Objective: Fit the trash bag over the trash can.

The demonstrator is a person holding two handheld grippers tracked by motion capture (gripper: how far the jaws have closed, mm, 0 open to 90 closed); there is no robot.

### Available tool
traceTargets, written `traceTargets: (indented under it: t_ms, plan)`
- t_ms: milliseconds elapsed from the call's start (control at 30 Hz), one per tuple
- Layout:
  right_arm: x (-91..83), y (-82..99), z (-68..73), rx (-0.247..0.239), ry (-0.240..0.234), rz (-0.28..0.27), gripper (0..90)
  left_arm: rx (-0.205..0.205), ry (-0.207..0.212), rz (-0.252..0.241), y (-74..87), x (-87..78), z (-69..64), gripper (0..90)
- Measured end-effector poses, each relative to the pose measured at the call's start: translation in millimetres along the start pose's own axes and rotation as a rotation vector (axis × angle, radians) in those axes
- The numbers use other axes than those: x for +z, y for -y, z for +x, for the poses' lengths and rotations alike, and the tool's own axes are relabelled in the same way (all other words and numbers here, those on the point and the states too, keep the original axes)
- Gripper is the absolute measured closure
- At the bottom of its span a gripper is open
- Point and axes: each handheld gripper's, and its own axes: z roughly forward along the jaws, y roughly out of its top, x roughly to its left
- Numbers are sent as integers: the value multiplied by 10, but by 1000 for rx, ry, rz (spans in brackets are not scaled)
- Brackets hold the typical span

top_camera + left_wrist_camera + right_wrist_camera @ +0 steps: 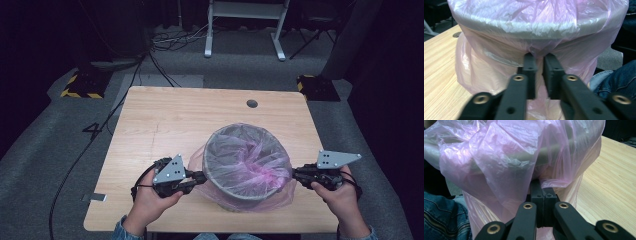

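On the near half of the wooden table [165,120] stands a grey bin [245,192] lined with a pink plastic bag [250,155] folded over its rim. The left gripper [200,176] pinches the bag's film on the bin's left side, jaws nearly together. The right gripper [296,174] clamps the film on the opposite side, its 2 jaws pressed tight

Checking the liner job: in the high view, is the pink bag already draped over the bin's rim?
Yes, the pink bag lines the grey bin and folds over its rim all around.
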Motion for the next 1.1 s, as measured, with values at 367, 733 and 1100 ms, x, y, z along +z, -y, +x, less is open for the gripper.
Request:
traceTargets:
  t_ms: [367,733,1100]
  plan:
    - [-74,33,-31,17,41,-11,900,-56,-83,36,110,-136,75,900]
    - [138,369,-337,111,92,112,900,-95,-130,105,312,6,253,900]
    - [346,828,-515,215,118,240,900,-143,-161,242,654,281,424,900]
